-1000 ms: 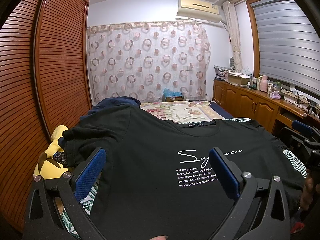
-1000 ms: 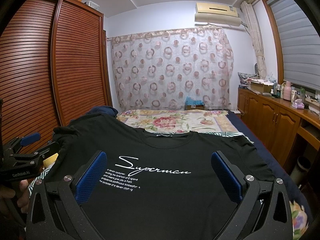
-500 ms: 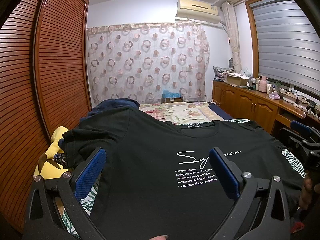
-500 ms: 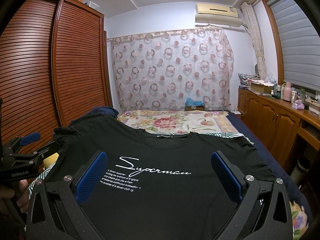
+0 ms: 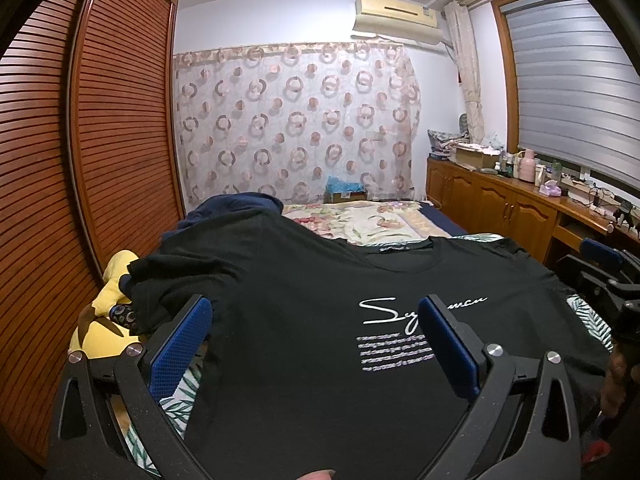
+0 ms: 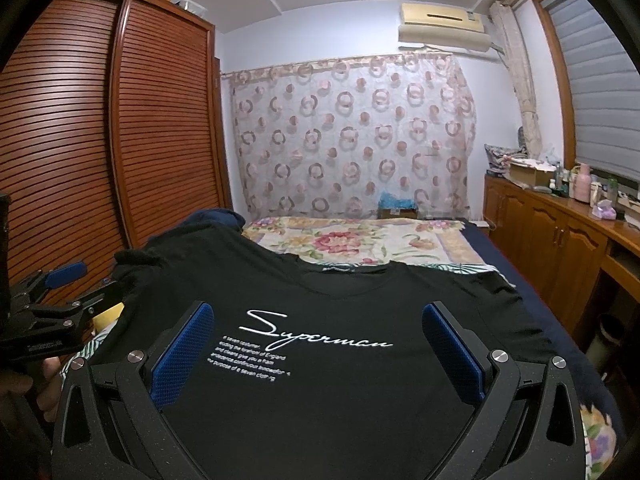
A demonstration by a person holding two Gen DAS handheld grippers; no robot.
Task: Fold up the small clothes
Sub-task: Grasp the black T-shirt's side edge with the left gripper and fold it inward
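Left wrist view: the black T-shirt (image 5: 320, 320) was seen spread flat across the lower frame, collar toward the top, with the left gripper (image 5: 316, 344) and right gripper (image 6: 316, 344) held wide open, empty, above its near hem.

I am working in a home bedroom: a bed (image 6: 500, 276) with floral quilt (image 6: 352, 242), louvred wooden wardrobe doors (image 6: 120, 128), patterned curtain (image 6: 352, 136) and wall air conditioner (image 6: 442, 24).

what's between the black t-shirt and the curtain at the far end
A floral quilt covers the bed between the black t-shirt and the curtain; a blue-topped box sits at the curtain's foot. Clearest in the right wrist view.
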